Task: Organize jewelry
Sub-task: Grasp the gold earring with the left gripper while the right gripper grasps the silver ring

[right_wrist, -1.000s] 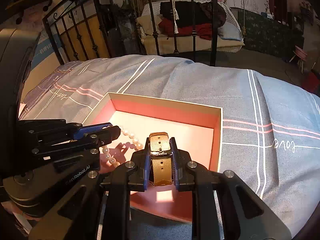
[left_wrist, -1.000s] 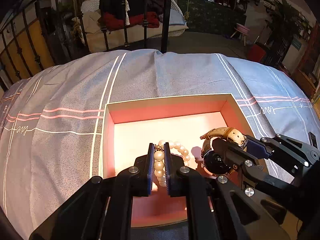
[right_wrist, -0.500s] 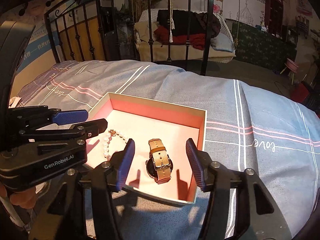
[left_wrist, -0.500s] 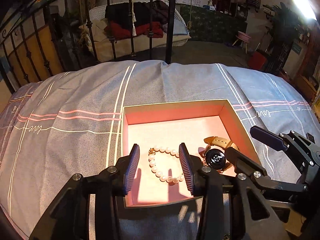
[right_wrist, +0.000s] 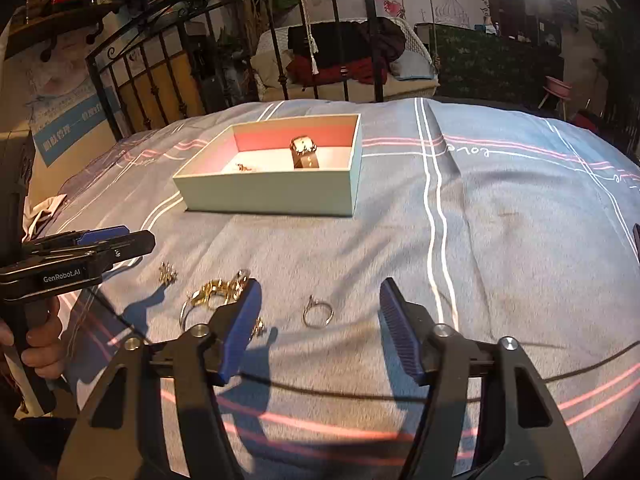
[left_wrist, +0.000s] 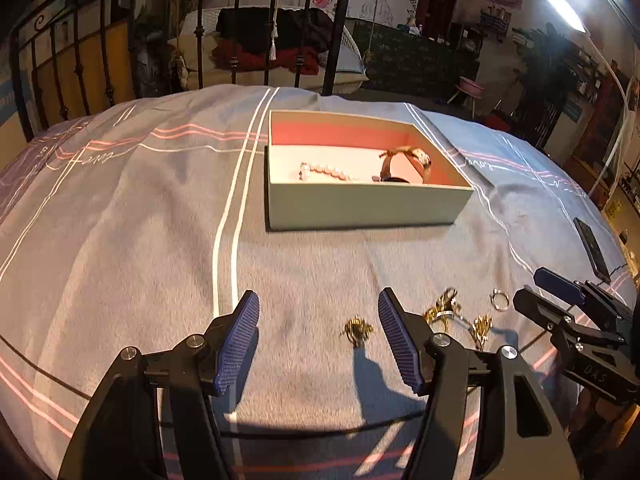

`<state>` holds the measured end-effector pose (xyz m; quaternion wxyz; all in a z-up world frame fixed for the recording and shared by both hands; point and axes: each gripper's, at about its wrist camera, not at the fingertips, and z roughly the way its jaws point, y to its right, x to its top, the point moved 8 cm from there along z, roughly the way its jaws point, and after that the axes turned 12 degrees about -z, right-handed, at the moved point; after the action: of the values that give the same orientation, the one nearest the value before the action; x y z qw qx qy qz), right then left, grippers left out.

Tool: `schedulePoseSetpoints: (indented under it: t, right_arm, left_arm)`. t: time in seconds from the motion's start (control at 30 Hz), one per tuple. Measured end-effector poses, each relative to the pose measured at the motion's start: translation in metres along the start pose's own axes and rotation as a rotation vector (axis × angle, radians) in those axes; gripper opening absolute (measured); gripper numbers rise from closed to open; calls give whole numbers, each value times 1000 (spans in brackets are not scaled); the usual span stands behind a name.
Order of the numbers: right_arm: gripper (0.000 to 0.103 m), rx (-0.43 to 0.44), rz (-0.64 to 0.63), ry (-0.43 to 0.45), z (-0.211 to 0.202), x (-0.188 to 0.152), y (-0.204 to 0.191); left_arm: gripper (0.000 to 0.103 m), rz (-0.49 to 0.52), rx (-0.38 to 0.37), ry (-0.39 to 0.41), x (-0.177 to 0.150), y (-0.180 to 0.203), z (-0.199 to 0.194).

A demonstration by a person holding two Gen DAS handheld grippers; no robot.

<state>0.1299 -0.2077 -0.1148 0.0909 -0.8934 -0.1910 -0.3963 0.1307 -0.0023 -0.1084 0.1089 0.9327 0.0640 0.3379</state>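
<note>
**Both tongs open over the bed, loose jewelry between them**

We start at the left, where the striped grey bedspread (left_wrist: 120, 220) lies bare from the iron bed frame (left_wrist: 80, 64) down to our near edge, giving wide free room on that side. Our left tongs (left_wrist: 318, 336) hover over it with the blue pads spread wide and nothing between them; a small gold earring (left_wrist: 356, 330) lies just inside the right-hand pad, not touched. Further right sits a gold bracelet cluster (left_wrist: 444, 310), then a silver ring (left_wrist: 499, 300), all loose on the cloth and close together.

Beyond them, well apart from the tongs, the open box (left_wrist: 360, 208) rests on the bed with its pink lining up. Inside, the pearl bracelet (left_wrist: 326, 170) lies toward the left and the watch (left_wrist: 404, 162) toward the right, its strap arched.

Our right tongs (right_wrist: 318, 332) are also spread wide and hold nothing. In the right wrist view the ring (right_wrist: 318, 314) lies between the pads, nearer the left one, and the bracelet cluster (right_wrist: 216, 292) lies just beside that left pad. To the right the bedspread (right_wrist: 520, 240) is open as far as a dark phone (left_wrist: 592, 248) near the edge.
</note>
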Motion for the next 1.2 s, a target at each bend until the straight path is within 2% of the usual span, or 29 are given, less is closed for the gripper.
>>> schedulePoseSetpoints:
  t: [0.1,0.27,0.37,0.47,0.53,0.67,0.73,0.9,1.03,1.2]
  right_arm:
    - [51,-4,-17,-21,1,-13,-4]
    - [49,-5,-11,-26,4,-17,-5]
    - [49,-10,-19,-37,6,-19,-6]
    - [49,-12,-28,-44,9,-19,-6]
    - [49,-16,-40,-51,12,-17,-6]
    - [49,-28,-66,-76,20,-13,-6]
    - [49,-36,-85,-90,25,-11,-7]
    - [39,-50,-132,-116,34,-10,-10]
    - [20,-35,-144,-106,34,-10,-12]
    - [20,-36,-136,-87,31,-11,-12]
  left_arm:
    - [61,39,34,-15,-16,1,7]
    - [58,71,66,-23,-16,6,15]
    - [51,88,93,-44,-18,8,23]
    - [44,100,103,-28,-16,9,27]
    - [29,101,103,-19,-15,8,27]
    - [16,100,83,-21,-16,9,27]
    - [16,102,80,-16,-16,9,27]
    - [16,68,44,-15,-15,6,25]
    - [16,34,2,-11,-15,3,23]
    - [16,-1,-36,3,-13,0,17]
